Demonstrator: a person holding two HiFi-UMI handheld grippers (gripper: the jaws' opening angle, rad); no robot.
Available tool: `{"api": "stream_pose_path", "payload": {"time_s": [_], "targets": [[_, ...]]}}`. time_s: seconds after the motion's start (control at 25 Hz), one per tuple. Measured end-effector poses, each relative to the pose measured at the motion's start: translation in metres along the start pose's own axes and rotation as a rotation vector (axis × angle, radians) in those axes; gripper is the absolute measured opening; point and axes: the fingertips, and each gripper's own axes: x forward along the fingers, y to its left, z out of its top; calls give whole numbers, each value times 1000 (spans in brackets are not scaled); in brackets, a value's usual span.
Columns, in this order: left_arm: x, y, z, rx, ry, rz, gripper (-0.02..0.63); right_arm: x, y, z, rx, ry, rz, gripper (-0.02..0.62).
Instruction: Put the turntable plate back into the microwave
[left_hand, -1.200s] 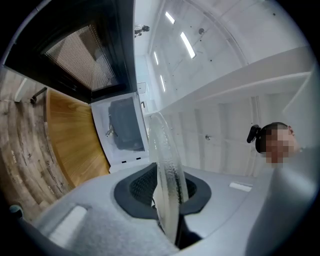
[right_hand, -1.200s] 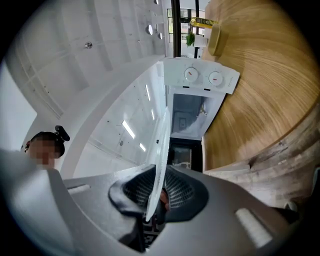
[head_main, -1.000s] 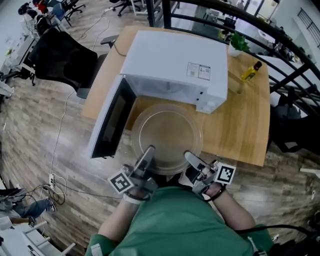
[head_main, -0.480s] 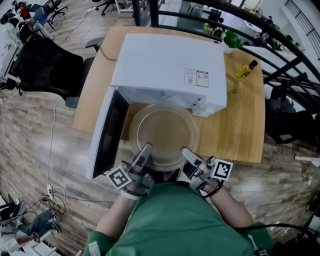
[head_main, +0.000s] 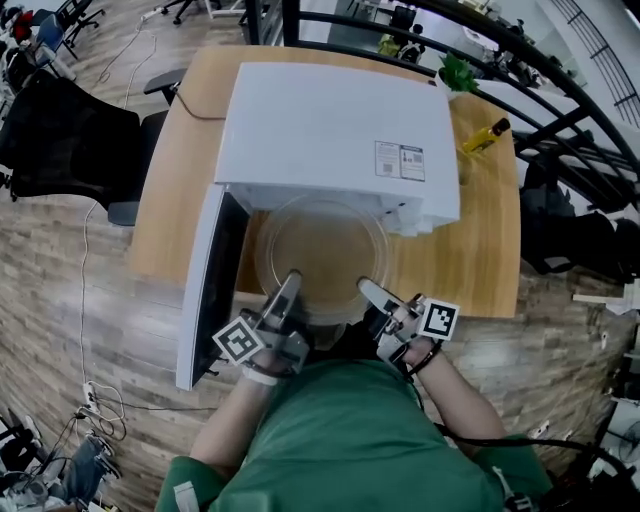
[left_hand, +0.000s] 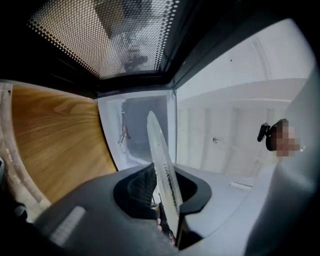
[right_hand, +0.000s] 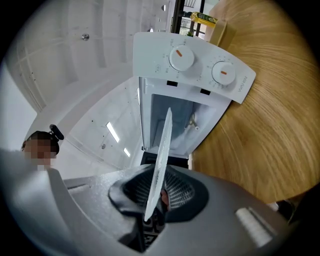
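Since the earlier frame, both claws had carried the turntable plate (head_main: 322, 255) forward, so its far rim had reached the open mouth of the microwave (head_main: 320, 130), seemingly just entering it. The door (head_main: 205, 290) stood wide at the left. The left claw (head_main: 288, 285) and right claw (head_main: 368, 291) were each clamped on the plate's near rim, holding it level above the desk (head_main: 470, 250). The approach looked nearly done. Sliding the plate fully in, seating it and letting go remained.

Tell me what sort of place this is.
Likely an open office or lab rather than a home kitchen: the microwave sits on a plain wooden table, a black office chair stands beside it, and a cable trails across the wood-look floor.
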Motion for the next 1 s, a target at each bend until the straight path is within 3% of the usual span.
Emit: {"api": "stream_pose_path", "payload": {"time_s": [0.16,0.6,1.0], "targets": [[9,14,8,-9,-23,15,55,11,-14,8,19,6,-1,60],[27,45,25,59,-109,62,56,38,-56,32,20,127,42,64],[41,76,39,64,-118,53,55,55,-86,47,-20,140,11,66]]}}
